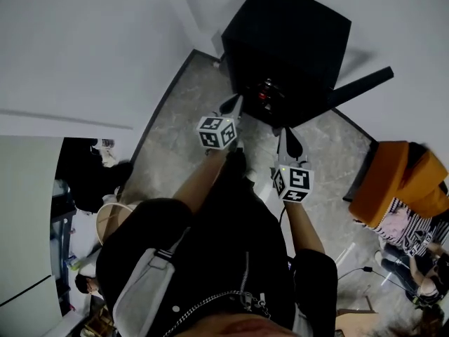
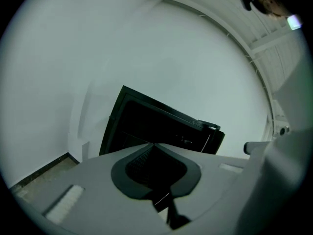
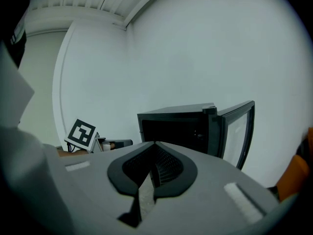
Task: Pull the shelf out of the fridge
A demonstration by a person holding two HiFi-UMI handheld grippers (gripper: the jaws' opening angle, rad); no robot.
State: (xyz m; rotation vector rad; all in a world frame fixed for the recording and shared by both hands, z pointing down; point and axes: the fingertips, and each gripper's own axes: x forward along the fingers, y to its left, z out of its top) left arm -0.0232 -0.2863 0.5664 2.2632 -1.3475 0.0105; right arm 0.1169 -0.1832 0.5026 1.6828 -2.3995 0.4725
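Observation:
A small black fridge (image 1: 286, 48) stands on the floor against the white wall, its glass door (image 1: 359, 86) swung open to the right. Its inside is dark; the shelf cannot be made out. The fridge also appears in the left gripper view (image 2: 161, 129) and, with its open door (image 3: 238, 131), in the right gripper view (image 3: 178, 126). My left gripper (image 1: 237, 104) is shut and empty, held a little in front of the fridge's opening. My right gripper (image 1: 287, 140) is shut and empty too, lower and to the right. In their own views both grippers (image 2: 155, 145) (image 3: 155, 143) have jaws closed on nothing.
A person in orange and stripes (image 1: 403, 188) crouches at the right on the marbled floor (image 1: 189, 118). Another person (image 1: 95, 181) is at the left by a doorway. White walls surround the fridge. The left gripper's marker cube (image 3: 81, 133) appears in the right gripper view.

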